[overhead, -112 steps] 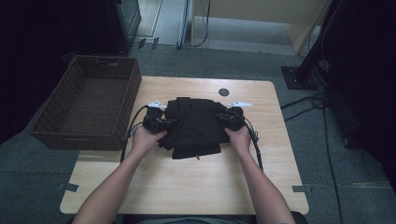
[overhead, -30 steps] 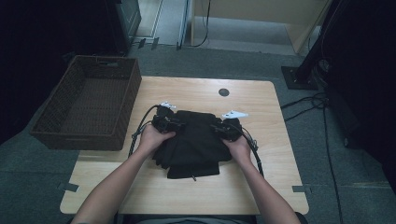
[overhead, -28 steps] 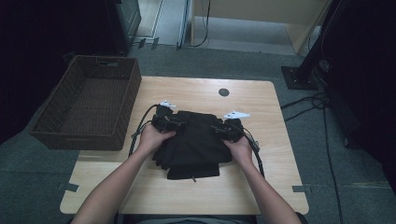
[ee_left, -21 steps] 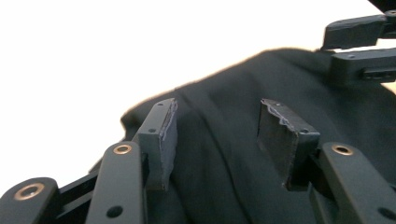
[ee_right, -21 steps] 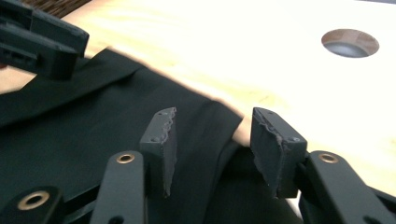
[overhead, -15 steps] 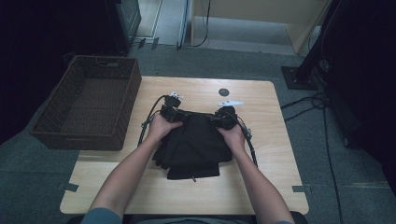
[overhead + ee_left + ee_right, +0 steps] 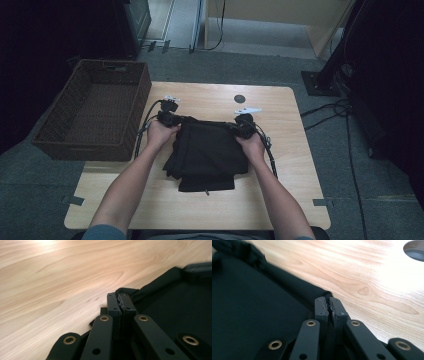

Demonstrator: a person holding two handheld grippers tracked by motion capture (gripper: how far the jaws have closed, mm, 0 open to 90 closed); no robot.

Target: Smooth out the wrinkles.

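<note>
Black fabric, a folded garment (image 7: 207, 152), lies on the wooden table (image 7: 295, 180) about midway between its left and right edges, its far edge pulled into a straight line between the two grippers and its near end reaching toward the person's side. It is a matte, deep black cloth with no pattern that can be made out. The layers are stacked unevenly: a narrower fold sticks out at the near end, and the left side shows stepped, overlapping edges. A small pale speck sits at the near hem, too small to identify.

At the garment's far left corner, the left gripper (image 7: 169, 118) has its jaws pressed together on the cloth; they have just been closing. In the left gripper view the pads (image 7: 121, 307) meet with a thin bit of the rolled black hem caught between them, and the fabric (image 7: 175, 305) spreads away to the right over pale wood grain.

At the far right corner, the right gripper (image 7: 243, 126) likewise pinches the cloth, its jaws having just closed. In the right gripper view the toothed pads (image 7: 329, 307) sit nearly together on the hem's edge, dark fabric (image 7: 257, 315) lying to the left.

A brown wicker basket (image 7: 52, 132) sits against the table's left edge.
</note>
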